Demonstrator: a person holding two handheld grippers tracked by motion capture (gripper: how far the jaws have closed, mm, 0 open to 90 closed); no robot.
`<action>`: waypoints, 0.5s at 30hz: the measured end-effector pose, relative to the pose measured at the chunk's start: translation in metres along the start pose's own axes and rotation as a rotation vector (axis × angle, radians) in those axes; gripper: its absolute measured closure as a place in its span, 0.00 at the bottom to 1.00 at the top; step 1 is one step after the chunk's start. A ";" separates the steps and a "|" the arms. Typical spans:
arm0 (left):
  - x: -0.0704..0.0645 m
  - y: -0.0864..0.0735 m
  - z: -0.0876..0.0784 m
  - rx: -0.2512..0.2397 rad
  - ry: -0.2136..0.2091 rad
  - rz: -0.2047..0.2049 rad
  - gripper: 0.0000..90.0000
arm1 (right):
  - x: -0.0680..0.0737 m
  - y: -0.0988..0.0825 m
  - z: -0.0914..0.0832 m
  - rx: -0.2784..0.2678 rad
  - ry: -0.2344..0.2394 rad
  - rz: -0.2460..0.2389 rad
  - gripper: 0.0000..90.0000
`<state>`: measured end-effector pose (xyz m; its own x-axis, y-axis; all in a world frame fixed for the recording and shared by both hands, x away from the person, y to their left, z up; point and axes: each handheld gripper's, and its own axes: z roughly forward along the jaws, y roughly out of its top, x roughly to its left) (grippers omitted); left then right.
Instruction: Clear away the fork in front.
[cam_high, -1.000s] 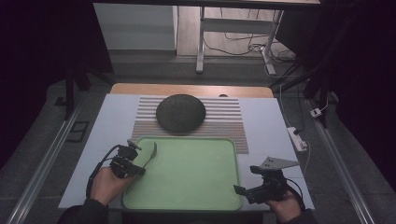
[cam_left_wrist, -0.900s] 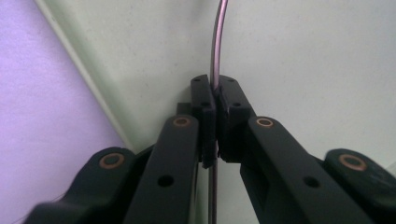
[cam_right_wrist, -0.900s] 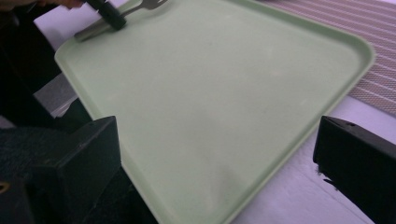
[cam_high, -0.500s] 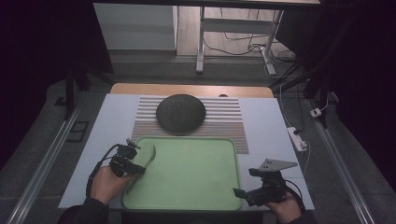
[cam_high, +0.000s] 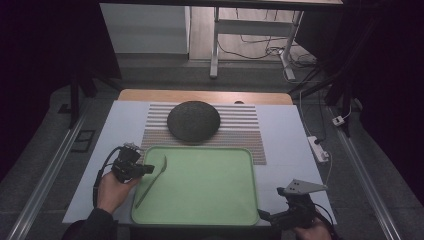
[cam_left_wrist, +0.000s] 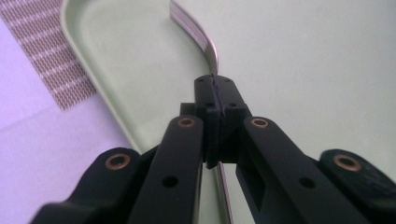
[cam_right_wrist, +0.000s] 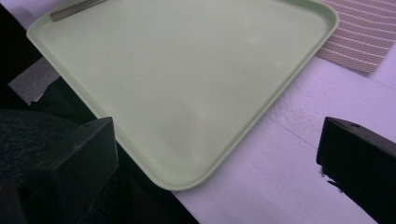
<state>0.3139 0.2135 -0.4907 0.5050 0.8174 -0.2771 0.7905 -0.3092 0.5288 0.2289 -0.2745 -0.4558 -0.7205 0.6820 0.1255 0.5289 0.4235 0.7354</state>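
Two hands enter from the frame's bottom: left gripper (cam_high: 146, 168) has just clenched on the fork (cam_high: 151, 181) (lying at tray's (cam_high: 210, 185) left edge); right gripper (cam_high: 265, 216) gapes, lower right.

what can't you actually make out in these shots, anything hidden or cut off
- Utensil: in the left gripper view the shut left gripper covers its middle, and the top edge cuts off its head, so fork or spoon is unclear.
- Utensil in the high view: too small to tell its type.
- Green tray: in the right gripper view the top edge crops its far side.
- Dark round thing: too dim in the high view to identify.
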 end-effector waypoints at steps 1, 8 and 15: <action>-0.001 0.001 0.001 -0.006 0.005 0.006 0.99 | 0.001 -0.001 -0.001 -0.002 -0.009 -0.001 0.00; -0.001 0.014 0.018 0.007 0.049 0.057 0.99 | 0.000 0.000 0.002 0.028 -0.012 0.002 0.00; -0.003 0.020 0.033 0.051 0.064 0.073 0.99 | 0.001 0.001 0.005 0.063 -0.006 -0.006 0.00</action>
<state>0.3396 0.1884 -0.5053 0.5400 0.8207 -0.1868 0.7697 -0.3917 0.5041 0.2310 -0.2705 -0.4588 -0.7210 0.6829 0.1175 0.5521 0.4637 0.6930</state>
